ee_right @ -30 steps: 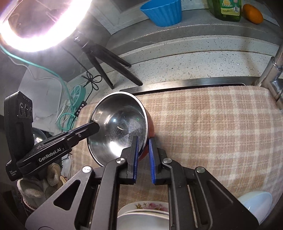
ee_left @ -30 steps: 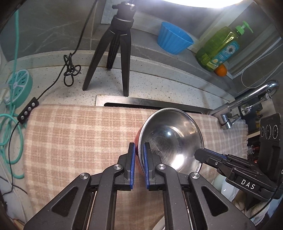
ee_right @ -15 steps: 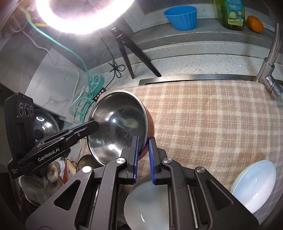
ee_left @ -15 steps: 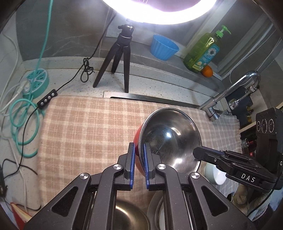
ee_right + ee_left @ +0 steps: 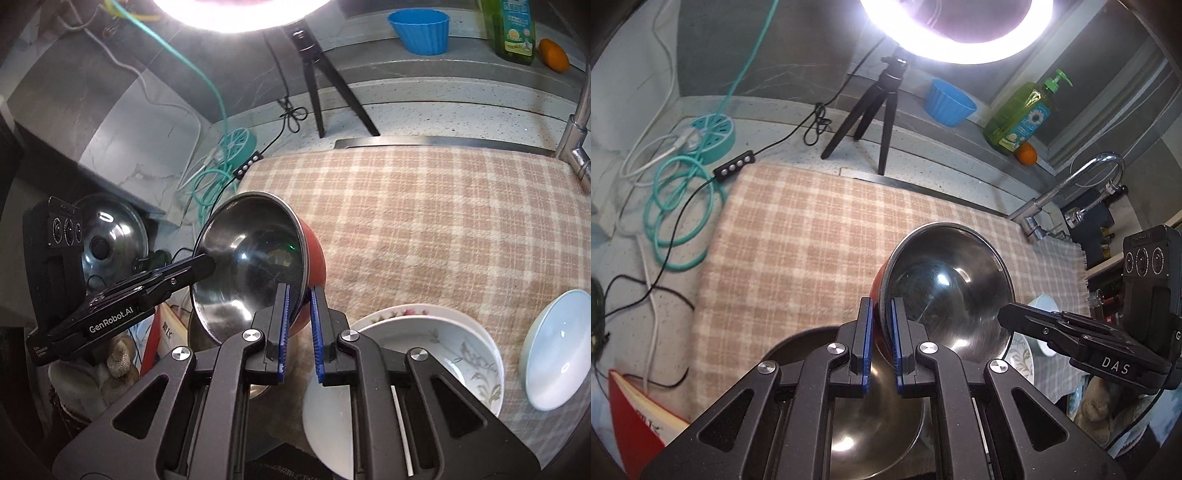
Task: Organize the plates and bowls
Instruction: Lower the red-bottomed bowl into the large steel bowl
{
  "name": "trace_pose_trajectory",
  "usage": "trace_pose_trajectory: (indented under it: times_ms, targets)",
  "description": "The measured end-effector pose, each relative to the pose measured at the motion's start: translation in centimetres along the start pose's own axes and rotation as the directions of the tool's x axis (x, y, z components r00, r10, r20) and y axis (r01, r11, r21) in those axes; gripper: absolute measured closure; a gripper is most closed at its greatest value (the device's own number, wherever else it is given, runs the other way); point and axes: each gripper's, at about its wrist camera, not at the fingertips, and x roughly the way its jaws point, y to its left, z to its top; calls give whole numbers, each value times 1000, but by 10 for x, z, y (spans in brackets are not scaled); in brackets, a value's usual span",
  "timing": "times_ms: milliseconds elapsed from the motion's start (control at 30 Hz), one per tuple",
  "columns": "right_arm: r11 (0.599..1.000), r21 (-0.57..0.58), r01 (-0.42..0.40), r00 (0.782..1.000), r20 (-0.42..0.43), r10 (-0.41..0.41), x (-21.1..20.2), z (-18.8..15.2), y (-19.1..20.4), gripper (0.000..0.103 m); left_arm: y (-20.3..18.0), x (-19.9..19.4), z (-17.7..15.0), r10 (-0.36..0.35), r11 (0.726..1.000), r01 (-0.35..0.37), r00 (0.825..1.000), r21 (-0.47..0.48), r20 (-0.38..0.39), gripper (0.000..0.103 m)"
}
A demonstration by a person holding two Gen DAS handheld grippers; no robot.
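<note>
Shiny steel bowl [image 5: 947,291] (red outside), woven cloth [image 5: 798,236]

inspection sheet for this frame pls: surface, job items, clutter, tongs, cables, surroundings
Surface: speckled counter under a plaid cloth.
Job's things: red steel-lined bowl held tilted above the cloth; floral plates stacked at the near edge; pale blue bowl on the cloth at right; steel bowl below the left tongs.
Clutter: blue cup, soap bottle, orange on the back ledge; red book.
Tongs: left tongs and right tongs each shut on the bowl's rim, opposite sides.
Cables: teal coil, black inline-switch cord, white lead.
Surroundings: ring light on tripod; faucet; pot lid.
</note>
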Motion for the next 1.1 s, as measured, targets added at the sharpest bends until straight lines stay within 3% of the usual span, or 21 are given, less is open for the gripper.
trace_pose_trajectory:
  times_ms: [433,733,1100]
  targets:
    - [998,-49,-42,995,-89,38,29,-39,33,92,41,-20,-42,40,997,-42,999,-60,-32,96]
    - [998,-63,-14,989,-146,4,55,-54,36,92,55,-11,-63,66,994,-72,995,-81,-74,96]
    - [995,-94,40,983,-173,-55,76,-55,38,92,57,2,-67,121,991,-125,988,-37,-92,96]
